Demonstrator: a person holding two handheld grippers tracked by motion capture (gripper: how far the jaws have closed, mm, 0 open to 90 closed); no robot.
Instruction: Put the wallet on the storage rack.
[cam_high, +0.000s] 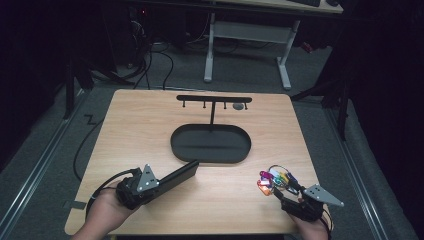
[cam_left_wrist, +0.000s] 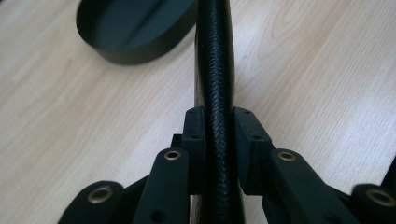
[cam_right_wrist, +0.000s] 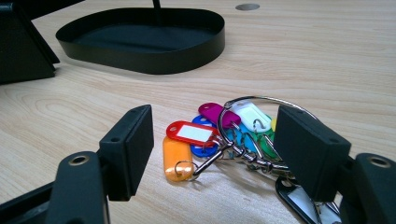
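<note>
Nearest the person, the left gripper (cam_high: 150, 187) has its jaws pressed on a long black case (cam_high: 177, 176) with a woven, leather-like skin; the pads bear on both narrow flanks of it. The right gripper (cam_high: 287, 196) stands with jaws wide, a bunch of keys with coloured tags (cam_right_wrist: 219, 135) loose between them, nothing gripped.

Case, judged: stiff and light, textured enough not to slip; the hold sits near one end, so the far end may sag or swing. A grip nearer the middle would steady it.

Long axis runs from the left gripper diagonally up the wooden table (cam_high: 135, 125), its free end pointing at, and close to, the rim of the black oval tray (cam_high: 240, 155). Behind the tray, a hook stand (cam_high: 214, 98) rises.
</note>
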